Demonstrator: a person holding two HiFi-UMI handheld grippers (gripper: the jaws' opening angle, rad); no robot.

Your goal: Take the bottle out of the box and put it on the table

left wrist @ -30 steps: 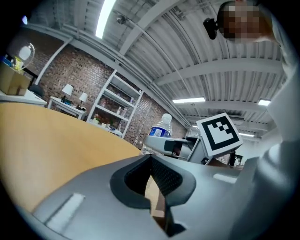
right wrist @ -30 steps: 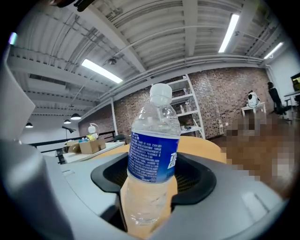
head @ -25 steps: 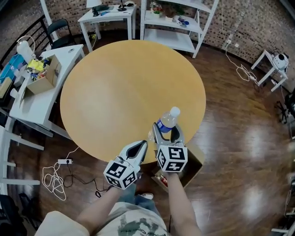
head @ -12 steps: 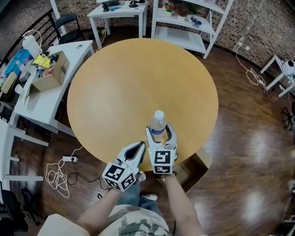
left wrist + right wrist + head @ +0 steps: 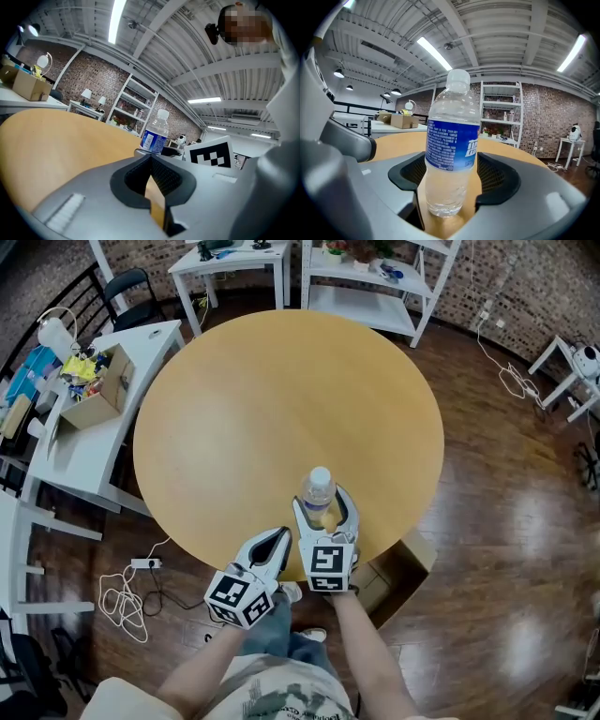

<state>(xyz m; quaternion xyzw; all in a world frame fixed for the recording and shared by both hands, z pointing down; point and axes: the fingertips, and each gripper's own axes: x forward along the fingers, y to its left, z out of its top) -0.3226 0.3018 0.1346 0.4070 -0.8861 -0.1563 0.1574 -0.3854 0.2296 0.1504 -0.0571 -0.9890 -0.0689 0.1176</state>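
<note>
**Upright at last: bottle on the table, jaws eased off**

Near the 6 o'clock edge of the round table (image 5: 272, 399), the bottle (image 5: 319, 493) stood upright on the wood, its white cap on and its blue label facing the right gripper (image 5: 325, 507). That gripper reached in level from 6 o'clock, one jaw on each side of the bottle. Its jaws had just been opening and stood wide. In the right gripper view the dark pads (image 5: 407, 168) flanked the bottle's lower half (image 5: 452, 154), with a sliver of table showing on both sides, so nothing was clamped.

The left gripper (image 5: 284, 536) hung at about 8 o'clock from the bottle, just beside the right one and over the table's rim. Its jaws were drawn together at the tips and held nothing. Only a thin wedge of tabletop showed between them in the left gripper view, where the bottle (image 5: 155, 132) rose beyond them at 1 o'clock.

The box (image 5: 408, 568) sat open on the floor (image 5: 506, 521) at 4 o'clock from the bottle, partly tucked under the table's edge.

A white desk (image 5: 70, 451) with a carton (image 5: 94, 395) on it stood off the table at 9 to 10 o'clock, and a white shelf (image 5: 370, 296) at 12 o'clock.
</note>
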